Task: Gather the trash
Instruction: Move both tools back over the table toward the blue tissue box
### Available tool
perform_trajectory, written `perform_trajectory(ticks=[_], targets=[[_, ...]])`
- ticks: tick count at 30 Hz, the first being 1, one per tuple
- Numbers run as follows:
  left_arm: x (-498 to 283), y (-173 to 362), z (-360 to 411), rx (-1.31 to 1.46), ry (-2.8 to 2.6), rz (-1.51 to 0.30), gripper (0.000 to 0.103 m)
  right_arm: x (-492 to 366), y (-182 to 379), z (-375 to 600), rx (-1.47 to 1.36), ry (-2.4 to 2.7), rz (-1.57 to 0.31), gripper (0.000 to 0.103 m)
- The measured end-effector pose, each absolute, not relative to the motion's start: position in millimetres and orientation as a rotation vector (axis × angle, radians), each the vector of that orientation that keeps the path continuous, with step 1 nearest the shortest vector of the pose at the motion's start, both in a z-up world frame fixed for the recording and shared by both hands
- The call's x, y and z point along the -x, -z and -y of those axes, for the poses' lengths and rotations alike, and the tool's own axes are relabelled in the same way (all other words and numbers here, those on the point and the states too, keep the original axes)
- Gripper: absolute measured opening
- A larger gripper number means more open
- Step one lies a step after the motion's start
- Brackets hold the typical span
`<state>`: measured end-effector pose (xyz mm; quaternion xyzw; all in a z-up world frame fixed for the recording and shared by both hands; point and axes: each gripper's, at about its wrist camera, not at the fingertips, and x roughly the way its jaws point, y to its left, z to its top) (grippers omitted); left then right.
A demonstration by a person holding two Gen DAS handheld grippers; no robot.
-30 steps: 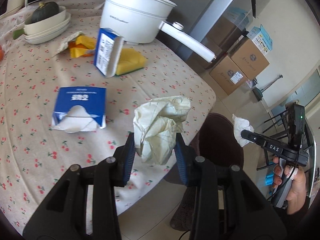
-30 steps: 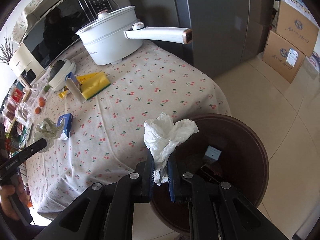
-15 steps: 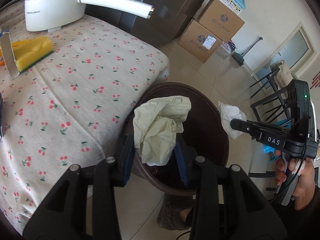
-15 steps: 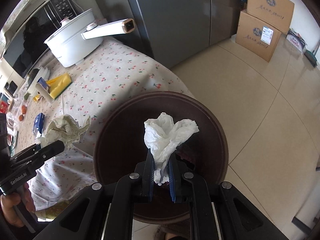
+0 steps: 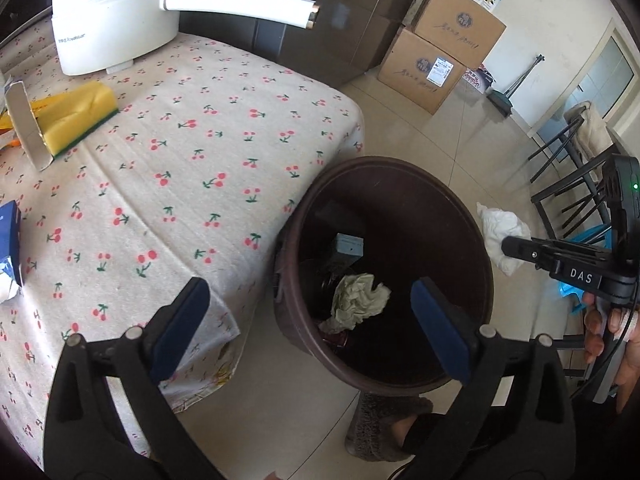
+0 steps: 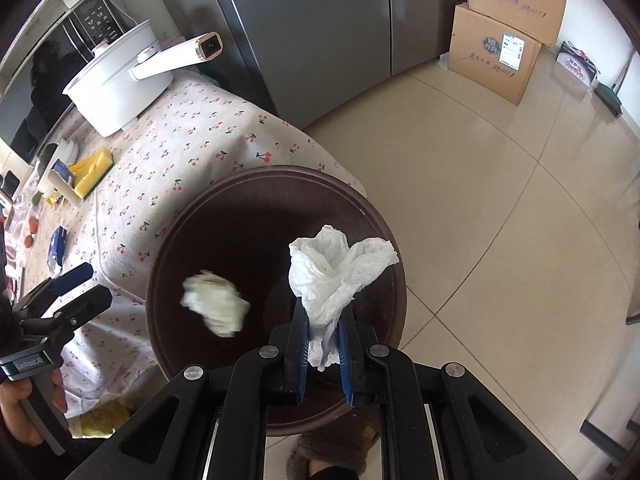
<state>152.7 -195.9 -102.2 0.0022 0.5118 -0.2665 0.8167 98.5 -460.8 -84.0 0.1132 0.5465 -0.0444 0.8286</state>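
On the left, the table (image 5: 224,128) under its cherry-print cloth carries 1 white pot (image 5: 116,12) at the far side, 1 yellow sponge (image 5: 76,118) and 1 open carton (image 5: 24,124) near it, and 1 blue tissue box (image 5: 8,240) at the left edge. Just beside the table's right corner stands 1 dark brown bin (image 5: 472,248) on the tiled floor.

The left claw (image 5: 308,332) hangs over the near rim of the bin with its jaws opening, nothing between them. The cream paper wad (image 5: 358,300) is free of the pads and inside the bin's mouth; in the right wrist view it shows blurred (image 6: 216,308), seemingly mid-fall.

Further right, the right claw (image 6: 323,354) is clenched on 1 white tissue (image 6: 336,276), held above the right part of the bin opening. So there are 2 pieces of trash here: 1 released, 1 gripped.

Judged from this, the risks lie with the white tissue. It is light and puffed wide above the pads, and it sits close to the bin's right rim, so if let go there it could catch the rim or drift onto the floor. It could also cling to a pad rather than drop. Against the far wall on the right stand 2 stacked cardboard boxes (image 6: 504,36).
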Motion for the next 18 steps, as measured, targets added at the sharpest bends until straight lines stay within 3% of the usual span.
perform_trajectory(ticks=[8, 10, 12, 18], targets=[[-152, 94, 162, 0.016, 0.518, -1.089, 0.102, -107, 85, 448, -0.212, 0.082, -1.171, 0.018], [-154, 90, 155, 0.015, 0.505, -1.082, 0.102, -110, 87, 447, -0.220, 0.104, -1.184, 0.029], [-155, 87, 144, 0.016, 0.487, -1.077, 0.102, -112, 86, 446, -0.242, 0.130, -1.176, 0.065], [-158, 81, 112, 0.028, 0.420, -1.079, 0.102, -118, 75, 435, -0.280, 0.124, -1.135, 0.076]])
